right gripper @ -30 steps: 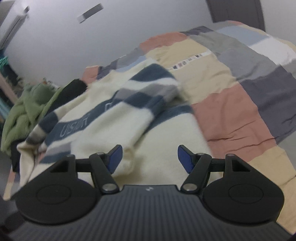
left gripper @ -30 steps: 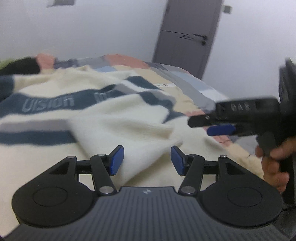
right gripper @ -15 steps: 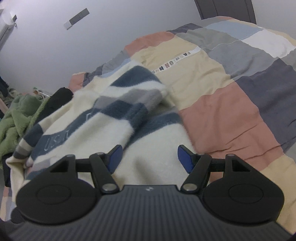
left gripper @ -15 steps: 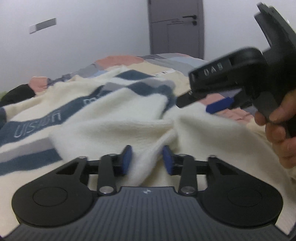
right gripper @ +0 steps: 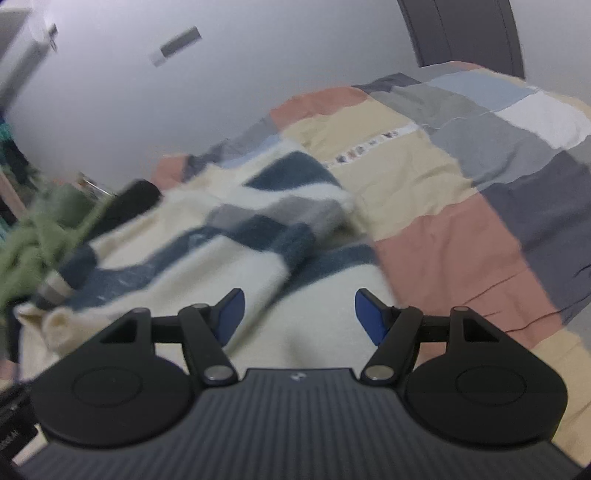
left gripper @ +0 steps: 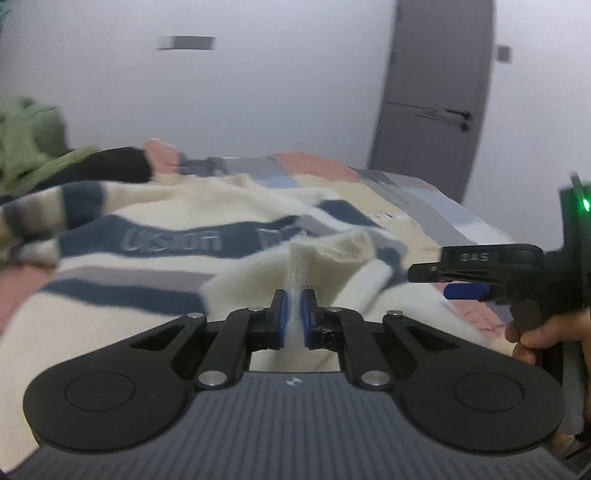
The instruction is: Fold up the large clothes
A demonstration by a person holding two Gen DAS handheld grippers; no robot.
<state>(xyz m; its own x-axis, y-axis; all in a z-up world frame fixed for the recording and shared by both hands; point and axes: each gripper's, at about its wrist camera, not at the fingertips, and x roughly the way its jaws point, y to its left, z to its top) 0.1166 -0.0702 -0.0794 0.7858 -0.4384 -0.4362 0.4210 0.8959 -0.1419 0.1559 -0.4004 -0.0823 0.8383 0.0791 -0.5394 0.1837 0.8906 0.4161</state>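
Between the left fingers (left gripper: 283, 314), sweater (left gripper: 147, 288) fabric sits pinched.

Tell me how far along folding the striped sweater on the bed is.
Early. Done: the left tongs have just closed on a pinch of the sweater. In hand: that fold is tented up. Left: the right tongs are open and empty, and the sweater lies spread and rumpled on the quilt.

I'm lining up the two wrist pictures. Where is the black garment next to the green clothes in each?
Left wrist: black garment at upper left, behind the striped sweater.
Right wrist: at middle left.
Shared landmark: the grey door.
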